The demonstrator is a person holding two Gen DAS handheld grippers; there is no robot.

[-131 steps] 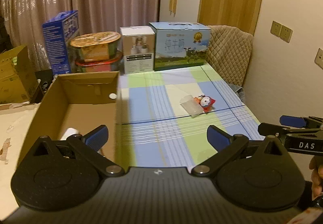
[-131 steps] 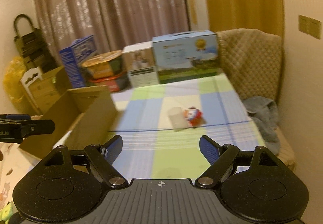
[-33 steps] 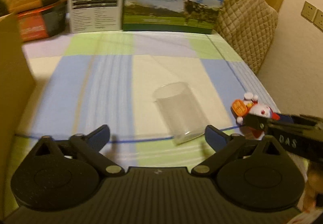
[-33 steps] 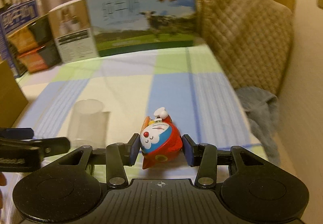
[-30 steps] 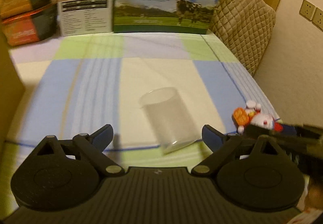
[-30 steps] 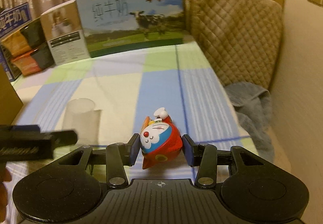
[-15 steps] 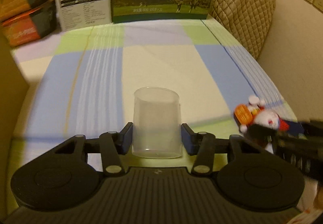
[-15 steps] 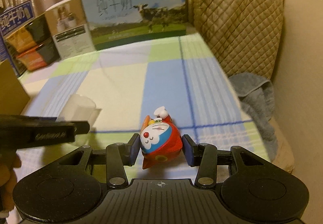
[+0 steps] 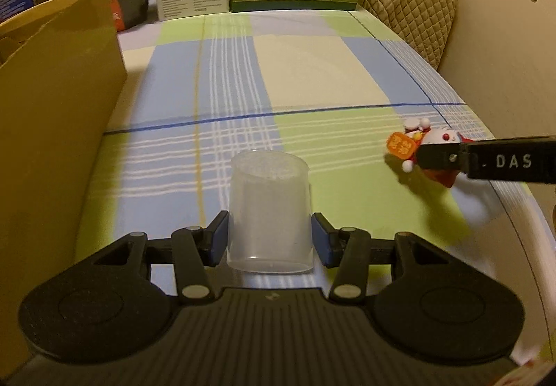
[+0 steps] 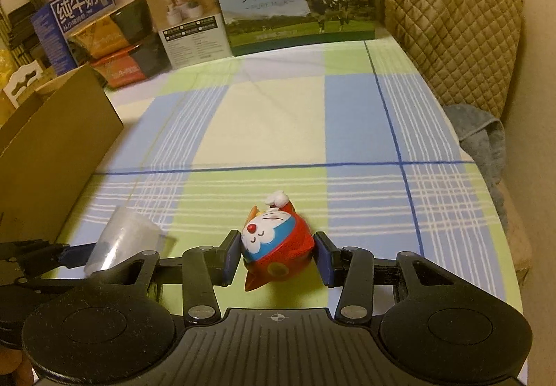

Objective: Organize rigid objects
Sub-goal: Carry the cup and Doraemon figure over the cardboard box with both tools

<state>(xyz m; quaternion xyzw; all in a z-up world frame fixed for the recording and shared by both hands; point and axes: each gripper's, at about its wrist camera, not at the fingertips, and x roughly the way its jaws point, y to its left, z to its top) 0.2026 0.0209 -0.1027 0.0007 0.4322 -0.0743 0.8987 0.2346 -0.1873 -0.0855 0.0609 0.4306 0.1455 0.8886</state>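
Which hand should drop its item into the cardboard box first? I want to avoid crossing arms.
Probably the left. Its tongs grip the clear cup right beside the cardboard box, while the right tongs hold the toy figure farther from that box.

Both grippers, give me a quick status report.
Left gripper shut on clear cup. Right gripper shut on cat toy. Cardboard box on the left, nothing blocking.
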